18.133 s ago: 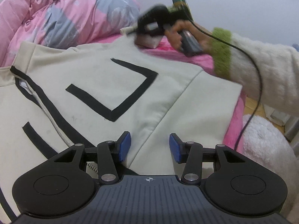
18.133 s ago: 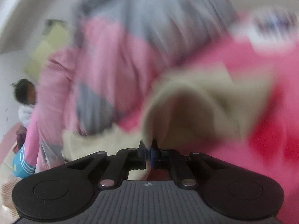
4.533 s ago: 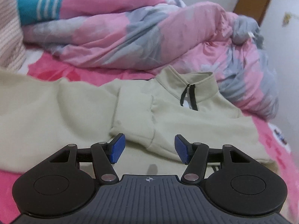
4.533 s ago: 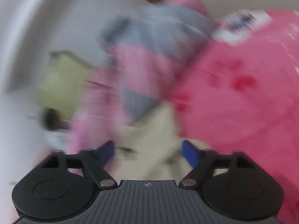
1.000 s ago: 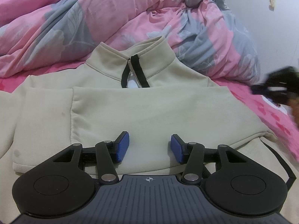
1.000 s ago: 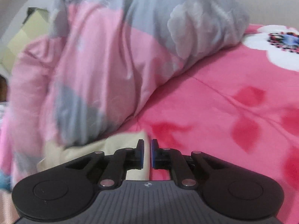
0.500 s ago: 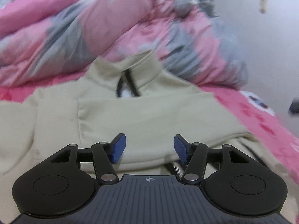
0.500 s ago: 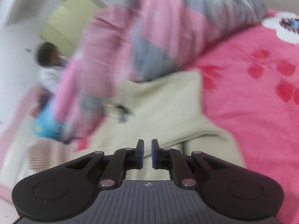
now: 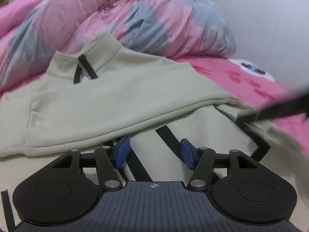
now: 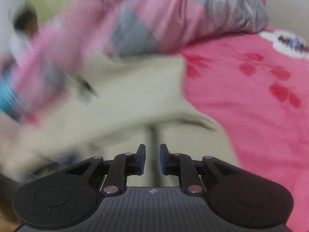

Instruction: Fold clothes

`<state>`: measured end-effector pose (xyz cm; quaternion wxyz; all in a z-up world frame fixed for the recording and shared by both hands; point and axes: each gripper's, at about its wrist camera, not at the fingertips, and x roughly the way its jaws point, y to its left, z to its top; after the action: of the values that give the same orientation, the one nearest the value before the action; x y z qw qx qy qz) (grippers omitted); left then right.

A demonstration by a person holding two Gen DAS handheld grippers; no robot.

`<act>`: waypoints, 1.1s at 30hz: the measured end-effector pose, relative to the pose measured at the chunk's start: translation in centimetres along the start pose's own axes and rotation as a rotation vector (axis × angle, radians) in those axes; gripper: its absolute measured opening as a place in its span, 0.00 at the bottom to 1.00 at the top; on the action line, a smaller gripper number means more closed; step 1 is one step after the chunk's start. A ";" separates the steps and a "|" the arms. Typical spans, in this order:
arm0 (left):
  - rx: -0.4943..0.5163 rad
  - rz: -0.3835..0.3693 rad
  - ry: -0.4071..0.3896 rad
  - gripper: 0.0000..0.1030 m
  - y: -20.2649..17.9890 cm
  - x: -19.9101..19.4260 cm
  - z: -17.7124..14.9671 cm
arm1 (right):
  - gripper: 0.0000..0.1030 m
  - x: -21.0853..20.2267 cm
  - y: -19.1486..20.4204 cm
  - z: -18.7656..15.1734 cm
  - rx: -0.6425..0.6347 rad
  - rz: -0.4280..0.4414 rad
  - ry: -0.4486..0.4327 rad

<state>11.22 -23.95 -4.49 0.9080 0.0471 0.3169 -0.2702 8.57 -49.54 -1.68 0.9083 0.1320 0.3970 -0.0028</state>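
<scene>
Closest to me, my left gripper [image 9: 153,152] hangs with its blue pads well apart and nothing between them, just over the lower front of the beige jacket [image 9: 119,96] where the black stripes [image 9: 168,137] and zipper [image 9: 126,171] show. A second ago those stripes were mostly out of sight; the view has slid toward the jacket's right side, so I judge I'm lining up for the next fold.

My right gripper [image 10: 152,159] is empty too. Its jaws are opening from nearly shut, with only a narrow gap so far, and it now sits over the jacket's edge instead of the pink sheet [image 10: 251,100] it faced a second ago. In the left view it shows only as a dark blur at the right edge.

The jacket lies flat on the bed, both sleeves [image 9: 81,116] folded across the chest, collar [image 9: 85,61] pointing away. That tells me the sleeve folds are done and the body fold is left.

Beyond it the pink and grey duvet [image 9: 135,15] is heaped against the wall. I can read no brand, label or writing anywhere.
</scene>
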 end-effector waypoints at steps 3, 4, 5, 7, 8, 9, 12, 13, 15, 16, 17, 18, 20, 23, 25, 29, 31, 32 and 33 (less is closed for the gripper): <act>0.010 -0.008 0.005 0.56 0.3 -0.1 -0.1 | 0.10 -1.4 -2.5 -3.4 -0.103 -0.001 -0.090; 0.006 -0.014 0.005 0.57 0.4 -0.1 -0.2 | 0.10 -2.6 -3.4 -4.3 -0.107 -0.010 -0.103; 0.002 -0.018 0.004 0.57 0.5 -0.1 -0.3 | 0.10 -4.1 -4.6 -5.3 -0.097 -0.020 -0.113; 0.005 -0.019 0.002 0.57 0.5 -0.1 -0.3 | 0.10 -6.6 -6.8 -6.9 -0.056 -0.021 -0.121; 0.013 -0.016 0.004 0.57 0.4 -0.1 -0.2 | 0.10 -7.9 -7.8 -7.7 -0.030 -0.018 -0.124; 0.026 -0.008 0.007 0.57 0.2 -0.3 -0.1 | 0.10 -8.9 -8.5 -8.1 0.001 -0.004 -0.124; 0.061 0.017 0.006 0.57 -0.4 -1.7 0.2 | 0.14 -11.2 -8.7 -8.5 0.086 0.014 -0.153; 0.069 0.007 -0.011 0.57 -0.7 -2.6 0.2 | 0.14 -11.6 -8.0 -8.6 0.088 0.052 -0.171; 0.112 -0.029 -0.038 0.57 -1.8 -4.4 0.1 | 0.14 -12.1 -6.5 -8.6 0.089 0.130 -0.202; 0.145 -0.050 -0.042 0.58 -2.7 -5.3 -0.2 | 0.14 -11.9 -5.5 -8.6 0.077 0.166 -0.197; 0.183 -0.072 -0.042 0.60 -3.7 -6.2 -0.6 | 0.14 -11.5 -4.5 -8.9 0.050 0.179 -0.188; 0.226 -0.091 -0.034 0.61 -4.7 -7.0 -1.2 | 0.14 -11.1 -3.9 -9.5 0.022 0.164 -0.174; 0.347 -0.096 0.005 0.62 -6.8 -8.0 -3.6 | 0.14 -10.3 -2.8 -10.8 -0.029 0.133 -0.150; 0.505 -0.040 0.021 0.63 -9.1 -9.7 -7.2 | 0.13 -11.5 -2.8 -13.6 -0.050 0.090 -0.166; 0.533 0.004 0.008 0.63 -9.2 -11.5 -8.2 | 0.14 -13.4 -2.6 -14.8 -0.053 0.062 -0.166; 0.398 0.015 0.005 0.72 -7.8 -15.9 -8.7 | 0.26 -17.1 -1.8 -16.6 -0.024 0.036 -0.198; 0.306 0.004 -0.003 0.80 -6.9 -18.0 -9.3 | 0.29 -18.1 -0.9 -17.4 -0.022 0.048 -0.232; 0.268 0.006 -0.002 0.84 -6.4 -18.9 -9.7 | 0.33 -18.4 -0.3 -17.6 -0.027 0.055 -0.243; 0.235 0.019 -0.004 0.84 -6.1 -19.6 -10.1 | 0.36 -18.4 0.2 -17.7 -0.032 0.063 -0.247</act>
<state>-10.24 -17.50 -0.21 0.8993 0.1555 0.2807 -0.2972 -16.75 -46.90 0.14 0.9519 0.1286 0.2778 0.0160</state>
